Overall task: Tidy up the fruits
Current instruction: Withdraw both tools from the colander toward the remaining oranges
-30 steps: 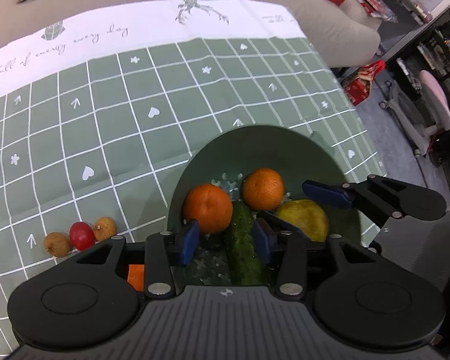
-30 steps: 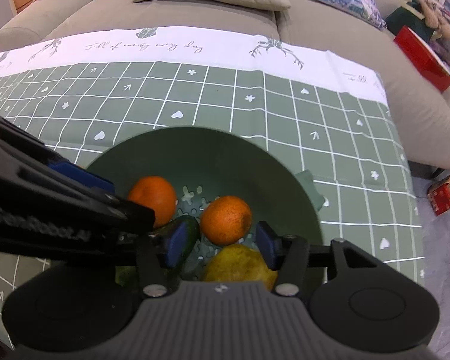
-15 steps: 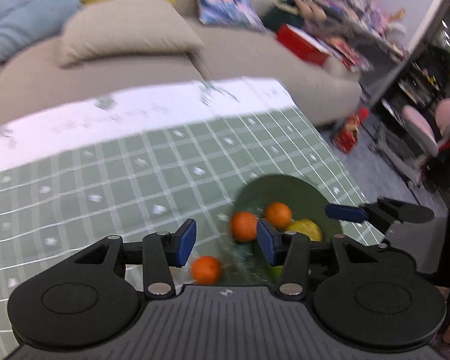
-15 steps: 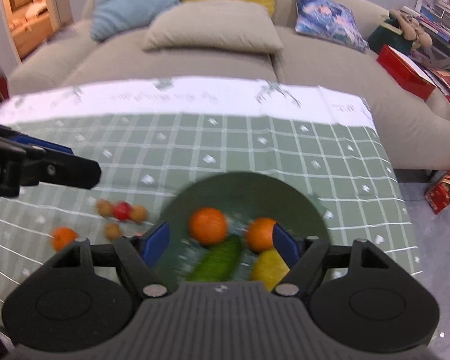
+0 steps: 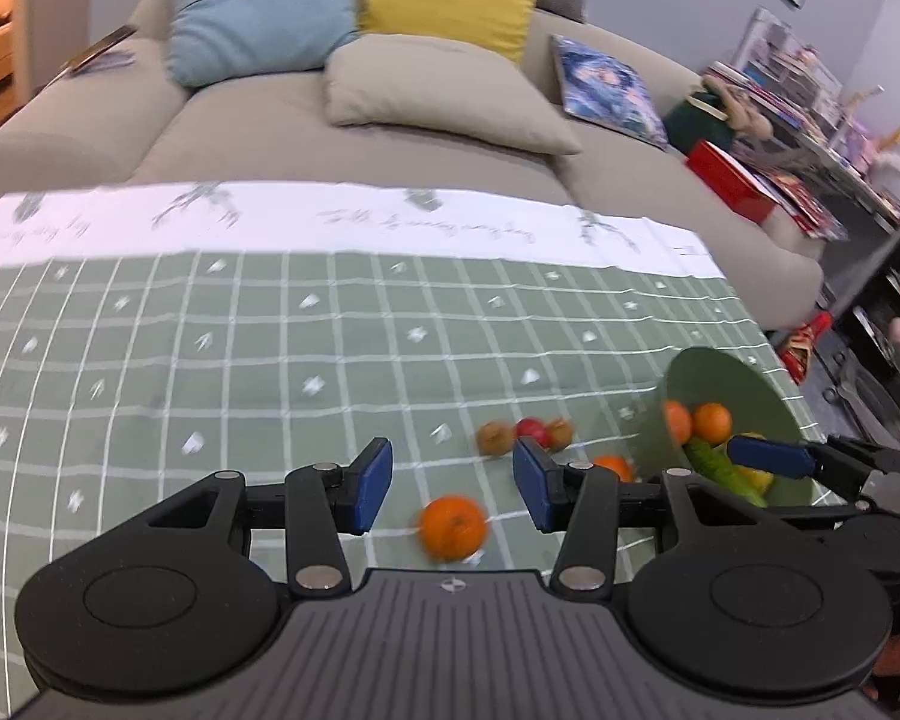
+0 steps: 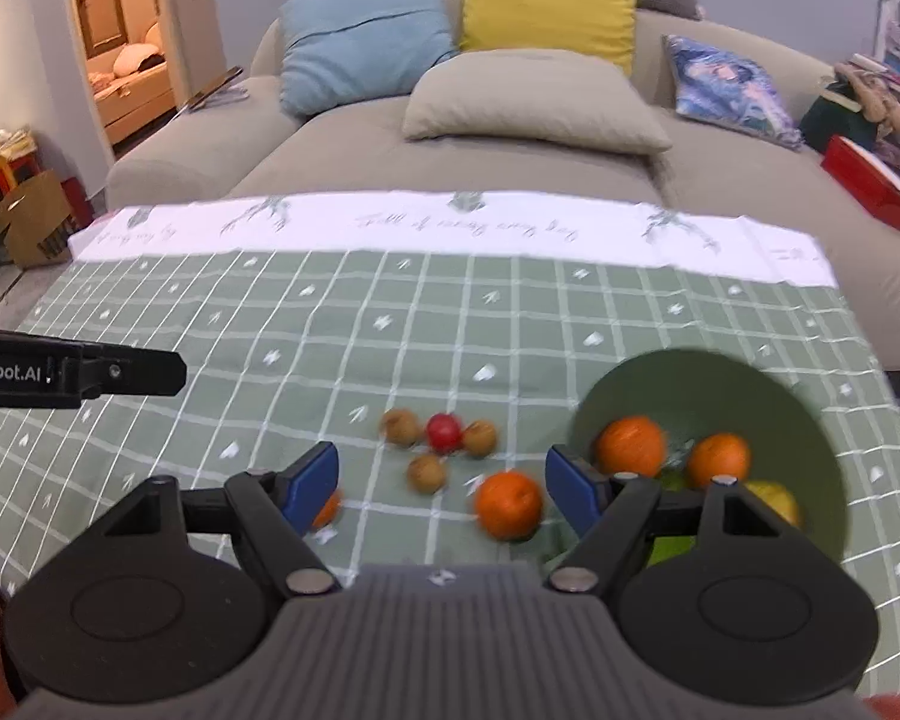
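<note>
A green bowl (image 6: 750,378) at the right of the checked cloth holds two oranges (image 6: 630,447), a yellow fruit (image 6: 777,501) and a green cucumber (image 5: 717,471); it also shows in the left wrist view (image 5: 726,378). Loose on the cloth lie an orange (image 6: 508,504), a second orange (image 5: 453,527), a red fruit (image 6: 444,431) and several small brown fruits (image 6: 401,426). My left gripper (image 5: 453,483) is open and empty above the loose orange. My right gripper (image 6: 441,483) is open and empty, above the loose fruits.
A beige sofa (image 6: 510,138) with blue, yellow and patterned cushions stands behind the table. The cloth has a white far border (image 6: 450,225). A red box (image 6: 870,180) and cluttered shelves are at the right. The left gripper's finger (image 6: 90,375) reaches in at the left of the right wrist view.
Both grippers have pulled back and up from the bowl and opened wider. The views now take in the whole table, the loose fruits and the sofa.
</note>
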The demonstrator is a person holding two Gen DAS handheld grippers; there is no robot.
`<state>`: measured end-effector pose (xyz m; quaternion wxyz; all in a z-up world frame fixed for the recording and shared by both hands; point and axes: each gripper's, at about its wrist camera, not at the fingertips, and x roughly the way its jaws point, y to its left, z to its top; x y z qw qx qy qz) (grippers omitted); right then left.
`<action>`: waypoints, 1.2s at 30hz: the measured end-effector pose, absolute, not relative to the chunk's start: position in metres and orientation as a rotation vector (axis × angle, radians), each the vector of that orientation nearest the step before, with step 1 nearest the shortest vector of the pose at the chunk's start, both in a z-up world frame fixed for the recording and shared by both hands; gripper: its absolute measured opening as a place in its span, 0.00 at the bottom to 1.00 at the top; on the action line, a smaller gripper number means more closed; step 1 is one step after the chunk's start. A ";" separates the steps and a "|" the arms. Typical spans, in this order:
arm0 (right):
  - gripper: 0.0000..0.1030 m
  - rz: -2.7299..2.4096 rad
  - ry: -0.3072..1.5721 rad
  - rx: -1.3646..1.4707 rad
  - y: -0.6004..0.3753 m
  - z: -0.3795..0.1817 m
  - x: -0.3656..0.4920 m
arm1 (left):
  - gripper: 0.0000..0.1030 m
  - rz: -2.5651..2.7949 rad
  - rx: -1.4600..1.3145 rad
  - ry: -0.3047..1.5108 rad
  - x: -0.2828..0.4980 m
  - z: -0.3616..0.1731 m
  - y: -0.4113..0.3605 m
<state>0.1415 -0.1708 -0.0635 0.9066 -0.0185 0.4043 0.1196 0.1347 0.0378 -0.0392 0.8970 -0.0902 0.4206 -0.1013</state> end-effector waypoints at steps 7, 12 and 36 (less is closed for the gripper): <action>0.57 0.307 0.867 -0.127 -0.144 -0.089 0.123 | 0.53 -0.203 -0.191 0.913 0.117 -0.065 0.044; 0.51 0.293 0.852 -0.208 -0.139 -0.099 0.122 | 0.53 -0.223 -0.161 0.936 0.114 -0.077 0.037; 0.46 0.219 0.863 -0.758 -0.120 -0.169 0.155 | 0.53 -0.290 -0.090 1.081 0.163 -0.134 0.004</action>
